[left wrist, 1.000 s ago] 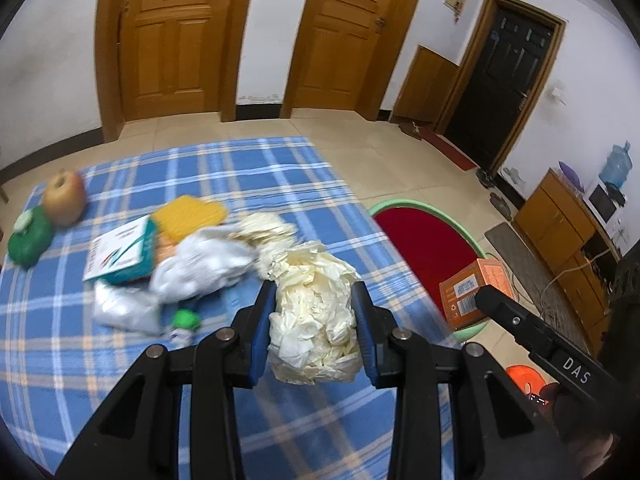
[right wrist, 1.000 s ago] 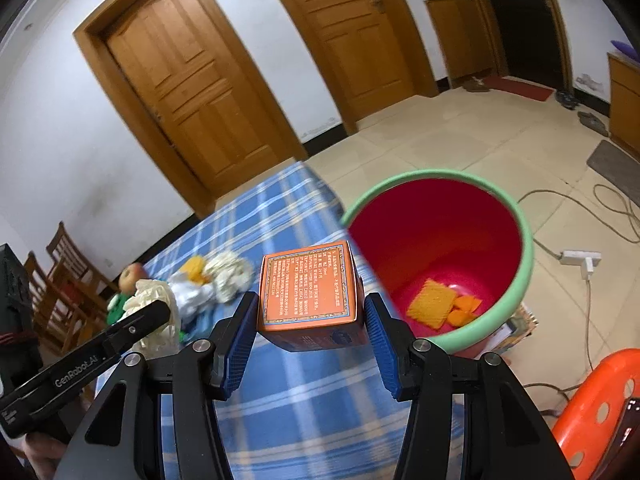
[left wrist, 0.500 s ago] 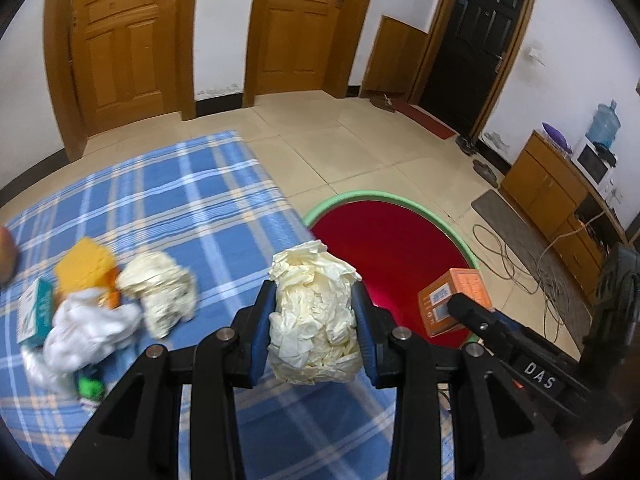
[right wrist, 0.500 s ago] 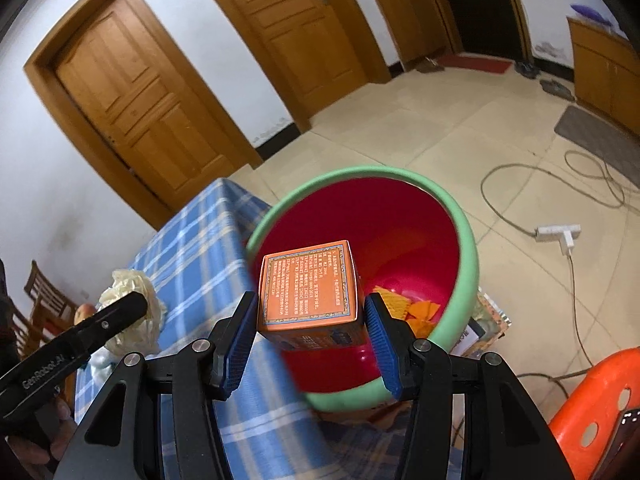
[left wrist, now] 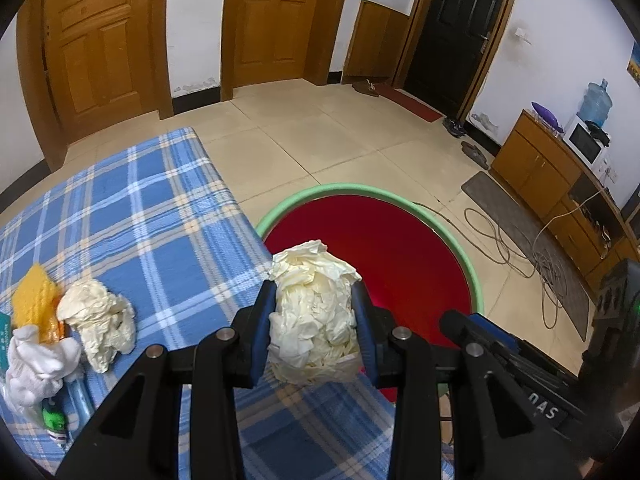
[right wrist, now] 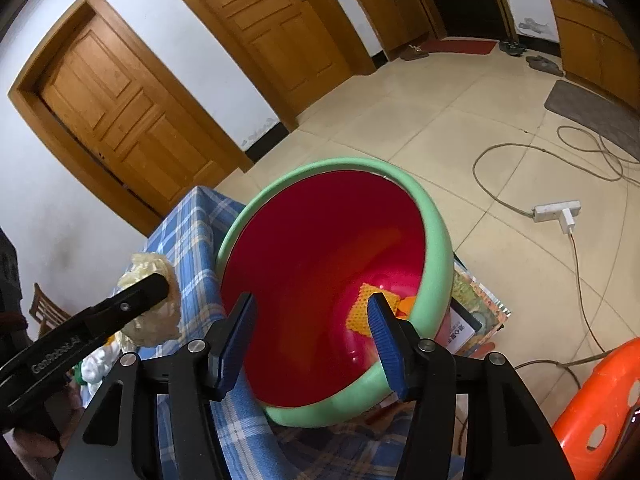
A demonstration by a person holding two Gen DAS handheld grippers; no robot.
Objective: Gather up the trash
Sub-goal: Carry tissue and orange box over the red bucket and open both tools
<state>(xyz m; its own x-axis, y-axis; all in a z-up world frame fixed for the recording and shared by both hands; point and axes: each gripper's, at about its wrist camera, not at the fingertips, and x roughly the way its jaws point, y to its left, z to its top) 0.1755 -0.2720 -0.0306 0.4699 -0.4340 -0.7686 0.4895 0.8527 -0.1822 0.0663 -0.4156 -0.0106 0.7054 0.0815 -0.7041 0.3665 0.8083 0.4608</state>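
Observation:
My left gripper (left wrist: 315, 332) is shut on a crumpled cream paper wad (left wrist: 314, 312), held at the table's edge beside the red bin with a green rim (left wrist: 472, 276). The wad also shows in the right wrist view (right wrist: 154, 304). My right gripper (right wrist: 312, 336) is open and empty, right over the bin (right wrist: 436, 224). An orange mesh piece (right wrist: 366, 308) lies in the bin's bottom. The orange box is out of sight. More trash lies on the blue plaid table (left wrist: 152, 216): a second cream wad (left wrist: 98, 316), a yellow sponge (left wrist: 34, 300) and white crumpled paper (left wrist: 32, 364).
Cables (left wrist: 512, 240) and a power strip (right wrist: 558, 212) lie on the tiled floor right of the bin. An orange plastic stool (right wrist: 600, 412) stands at the lower right. A box with printed papers (right wrist: 472, 316) sits behind the bin. Wooden cabinets (left wrist: 540, 164) line the right wall.
My right gripper has opened and the orange box it held is gone from its jaws. My left gripper has carried the cream wad right, to the table's edge by the bin.

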